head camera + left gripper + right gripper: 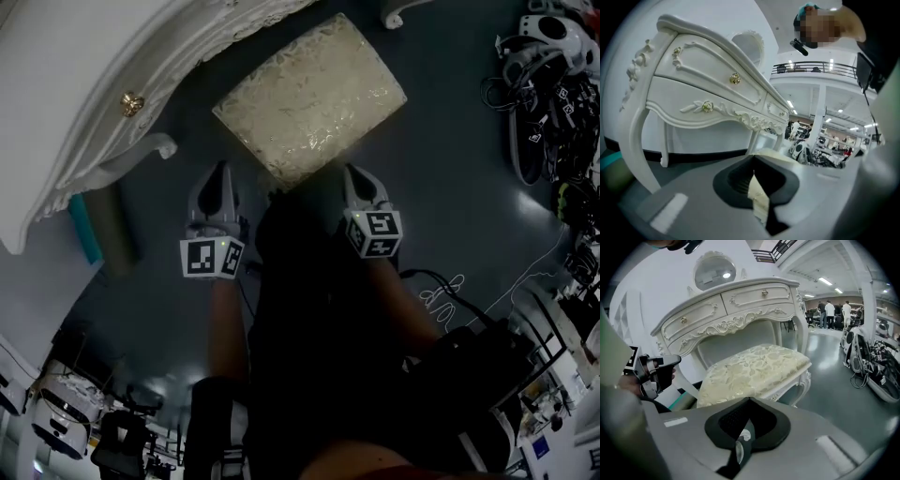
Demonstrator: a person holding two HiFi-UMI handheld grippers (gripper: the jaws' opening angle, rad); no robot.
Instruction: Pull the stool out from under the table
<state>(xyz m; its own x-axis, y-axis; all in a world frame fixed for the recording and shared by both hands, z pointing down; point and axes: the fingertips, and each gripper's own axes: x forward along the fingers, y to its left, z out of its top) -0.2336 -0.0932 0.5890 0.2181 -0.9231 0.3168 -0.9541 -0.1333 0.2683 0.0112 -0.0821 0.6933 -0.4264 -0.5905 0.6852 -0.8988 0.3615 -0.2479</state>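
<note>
The stool (309, 98) stands on the dark floor at 12 o'clock in the head view, its cream patterned cushion fully in the open, just off the curved front of the white table (84, 103), which fills the 10 o'clock corner. The cushion's long axis runs from 8 o'clock to 2 o'clock. One short end faces the table side and a corner points down toward the person.

The left gripper (220, 173) hovers at 7 o'clock of the cushion, apart from it. The right gripper (356, 178) sits at 5 o'clock, close to the cushion's near edge.

In the left gripper view the jaws are drawn together to a thin slit, with a sliver of cream fabric showing through. In the right gripper view the jaws are likewise closed to a slit, with the stool and table straight ahead at 12 o'clock.
</note>
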